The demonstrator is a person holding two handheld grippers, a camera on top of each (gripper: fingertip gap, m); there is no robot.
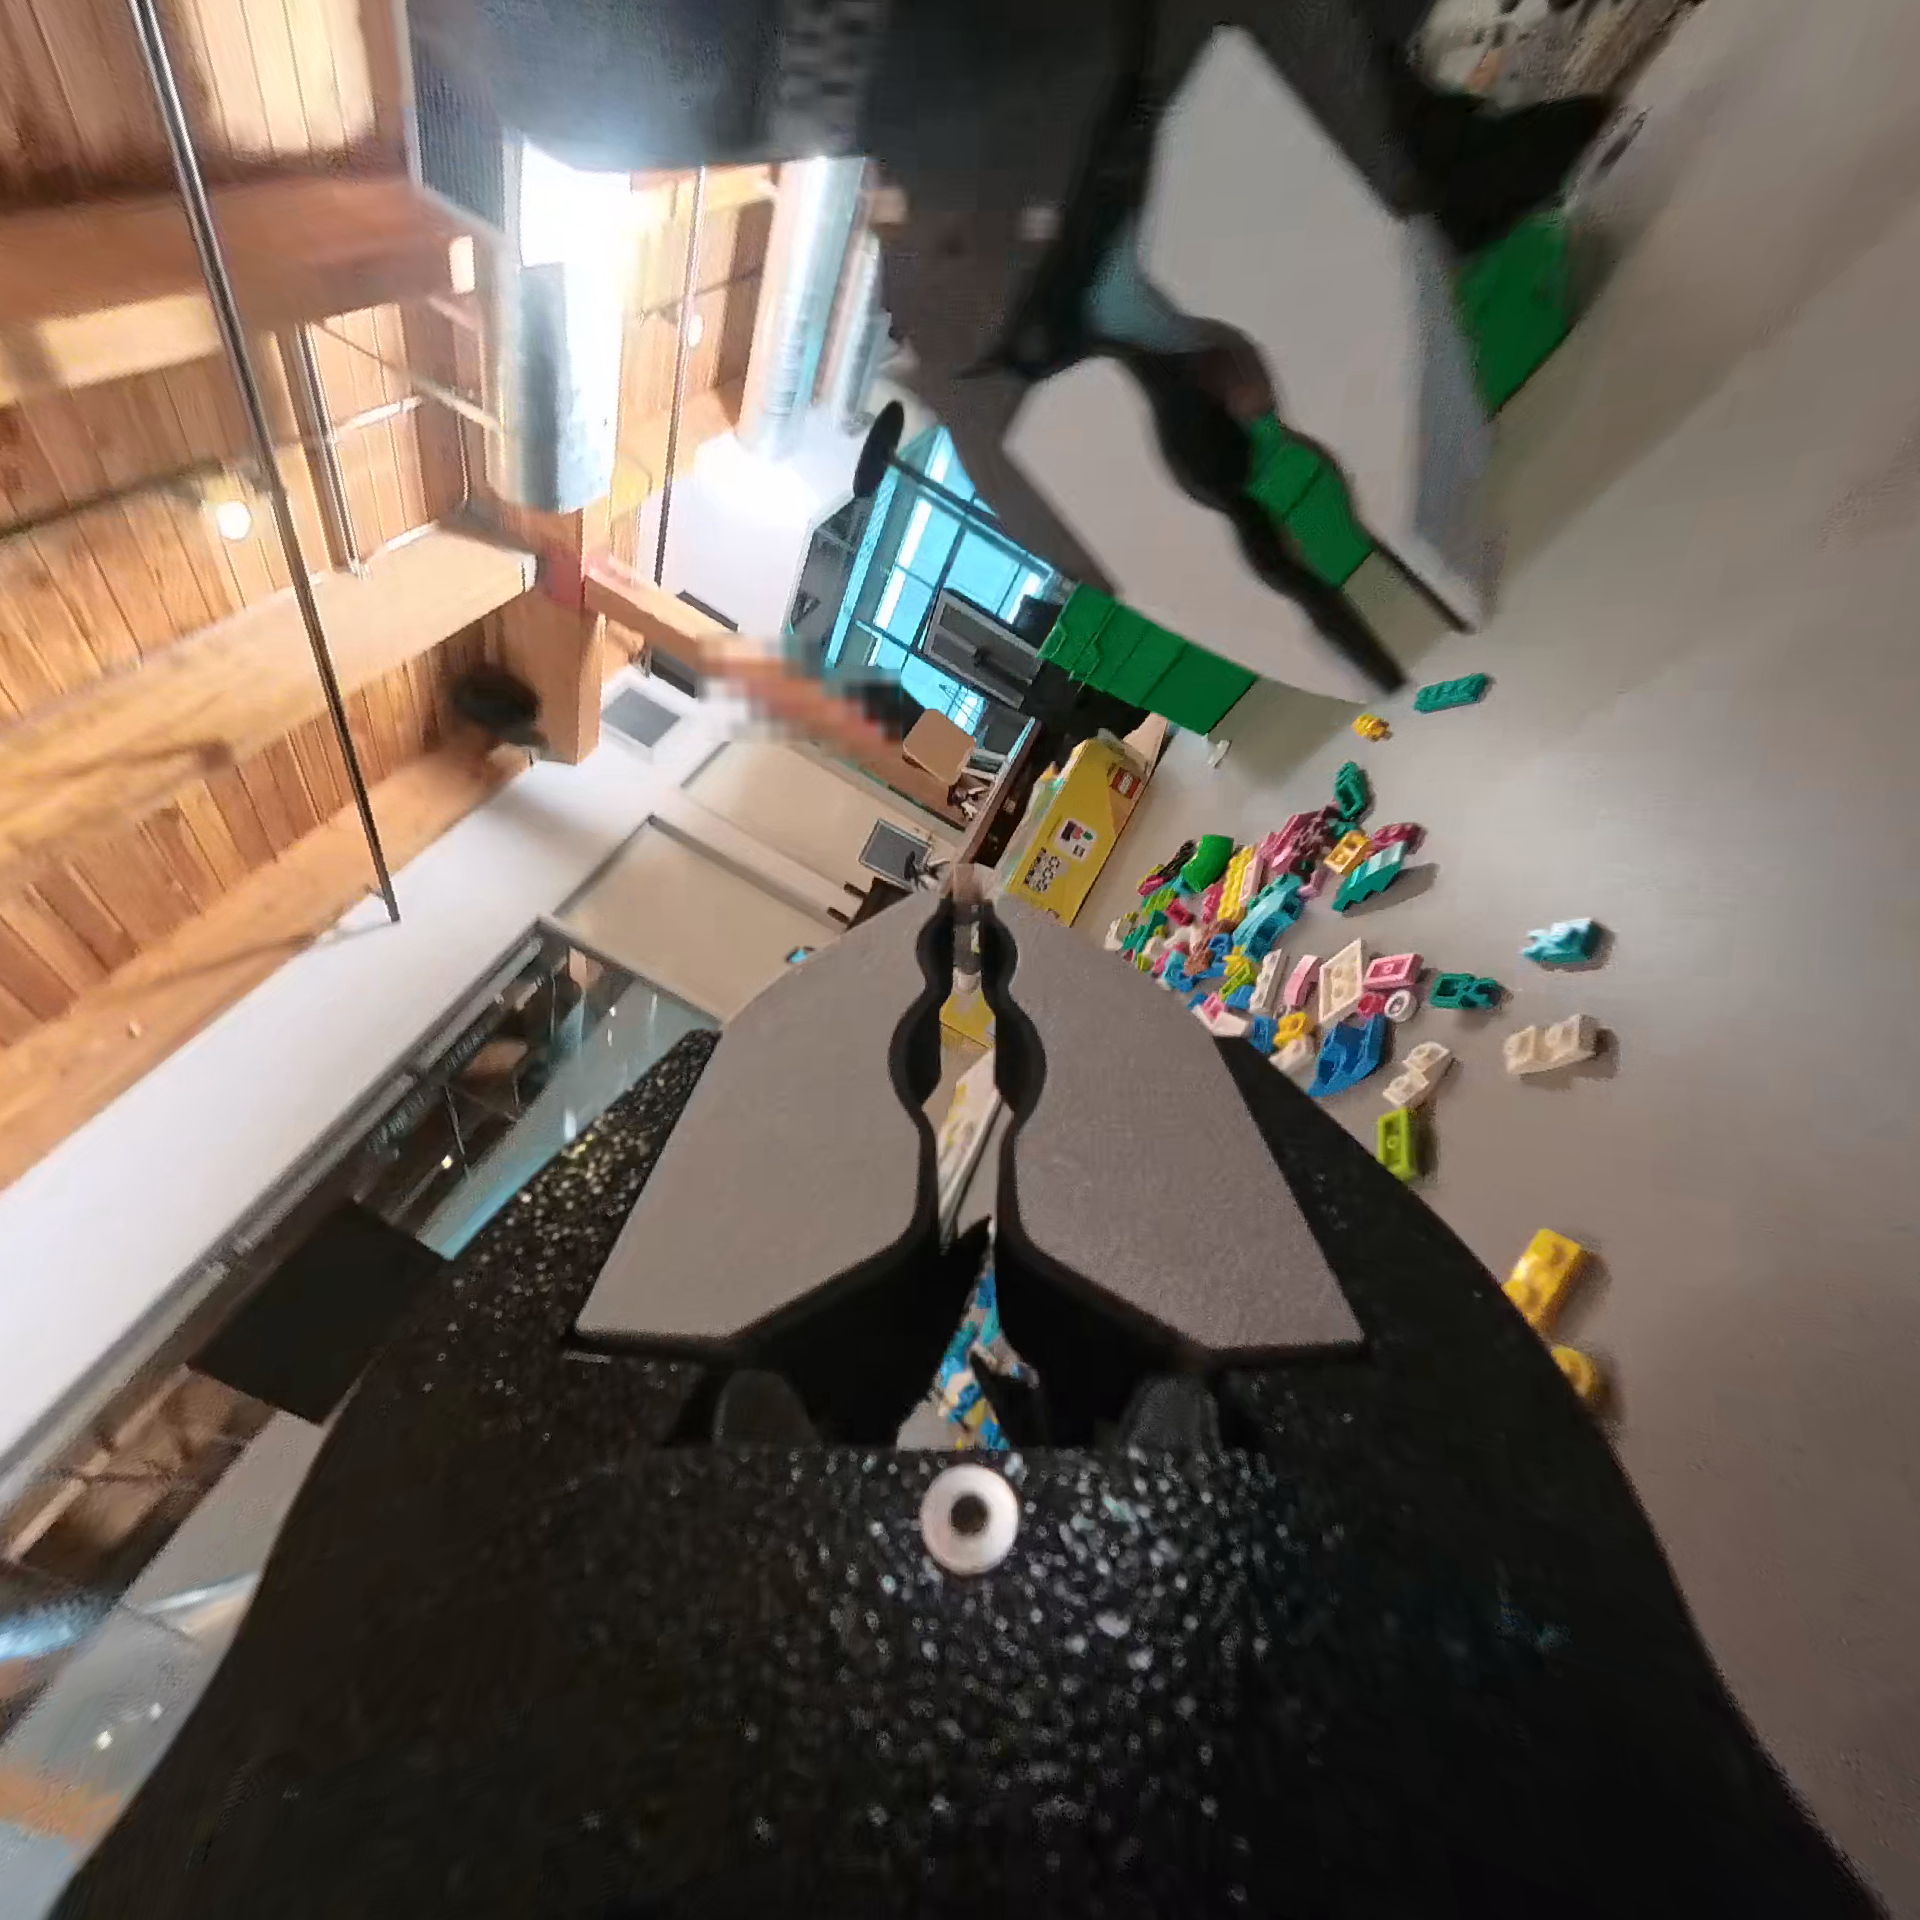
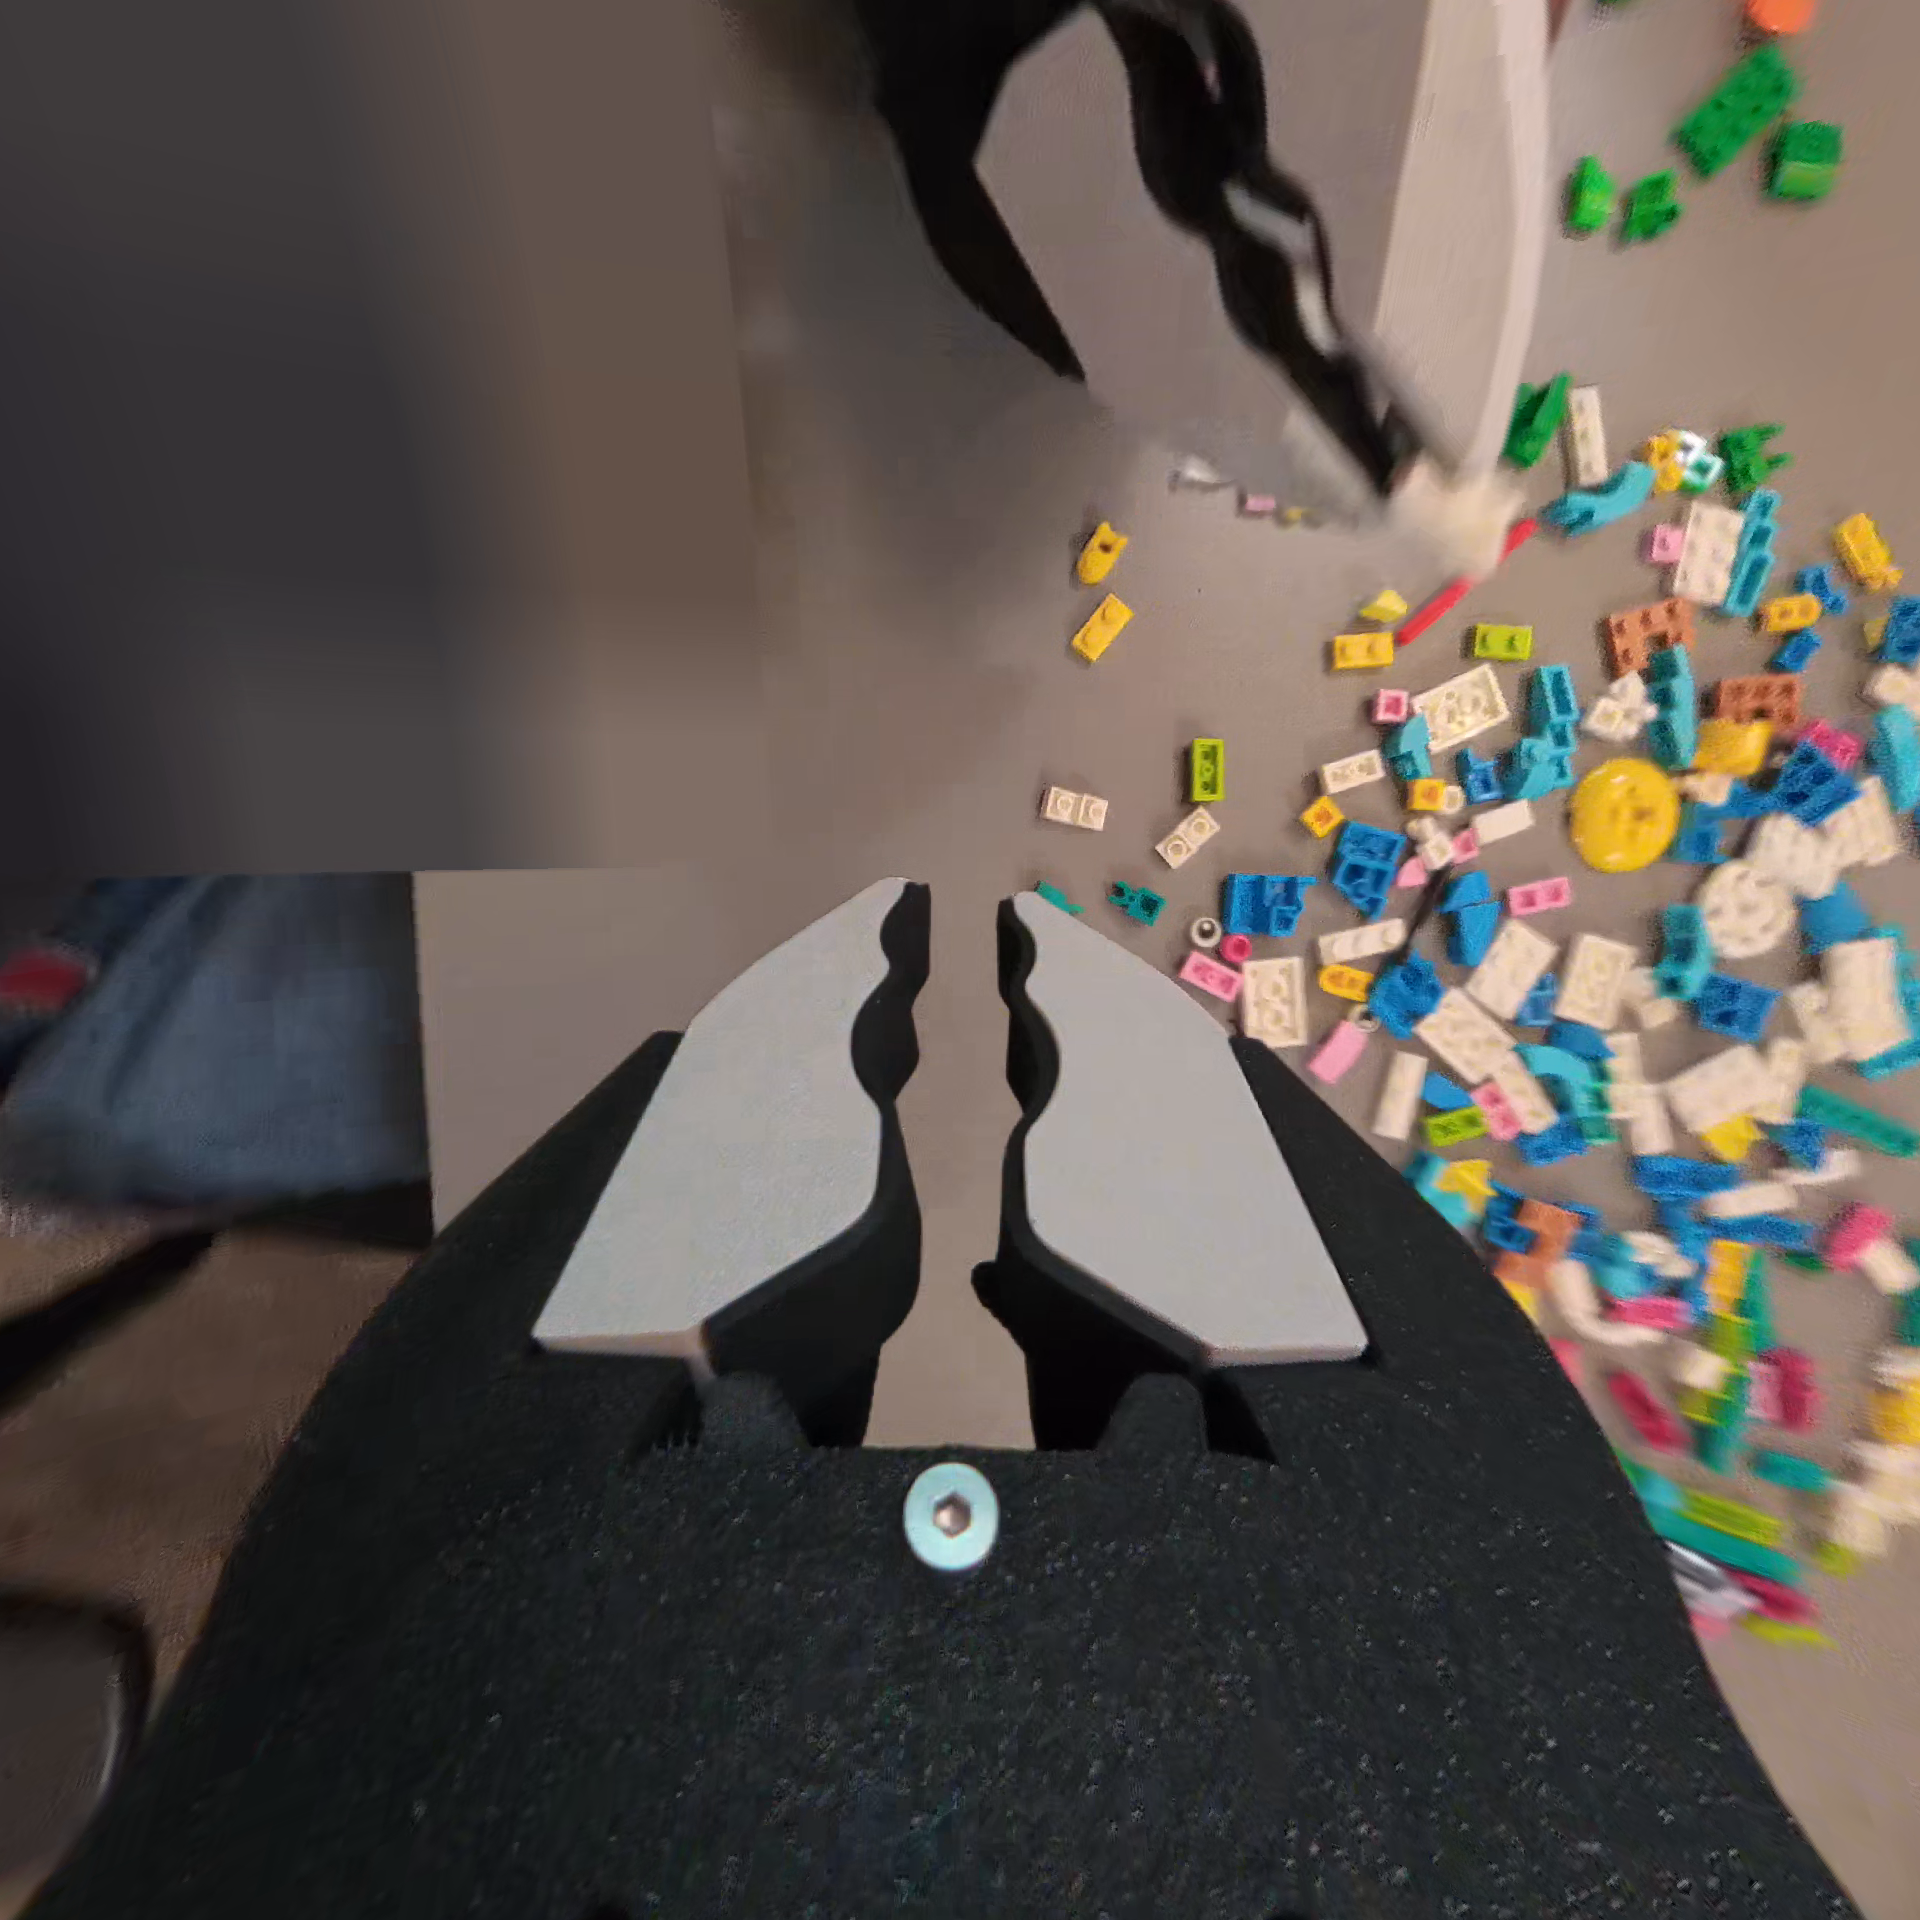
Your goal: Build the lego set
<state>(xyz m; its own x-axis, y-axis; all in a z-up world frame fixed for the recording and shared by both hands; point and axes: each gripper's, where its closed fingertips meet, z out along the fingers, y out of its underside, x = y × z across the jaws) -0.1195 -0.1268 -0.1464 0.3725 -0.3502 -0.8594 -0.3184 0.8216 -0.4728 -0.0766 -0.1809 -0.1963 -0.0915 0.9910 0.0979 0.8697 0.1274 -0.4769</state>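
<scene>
**Tongs, two pairs; loose bricks on a grey table**

1. Left gripper (image 1: pixel 961 920). Black body with grey finger plates; fills the lower half of the left wrist view. The jaws are drawn together, and a small pale piece (image 1: pixel 966 896) is nipped at the very tips. Its kind cannot be told. In the right wrist view this tool appears top centre, blurred, tips down over the upper edge of the brick pile.

2. Right gripper (image 2: pixel 964 904). Same make; fills the lower half of the right wrist view. The jaws stand a narrow gap apart with nothing between them. It is held over bare table, just left of the pile.

3. Table (image 2: pixel 1039 675). Grey and plain; it bears all the items below.

4. White board (image 1: pixel 1299 312). Flat, upper right of the left wrist view, with green bricks (image 1: pixel 1143 655) along its lower edge.

5. Yellow box (image 1: pixel 1081 831). Centre of the left wrist view, beside the pile.

6. Lego pile (image 2: pixel 1558 935). Loose, unbuilt pieces in blue, white, pink, teal and yellow; right half of the right wrist view.

7. Yellow disc (image 2: pixel 1623 812). Round, lying within the pile.

8. Red bar (image 2: pixel 1439 608). Thin, at the pile's upper edge.

9. Strays at the left of the pile: a lime brick (image 2: pixel 1205 770), a white plate (image 2: pixel 1074 807) and two yellow pieces (image 2: pixel 1101 627).
</scene>
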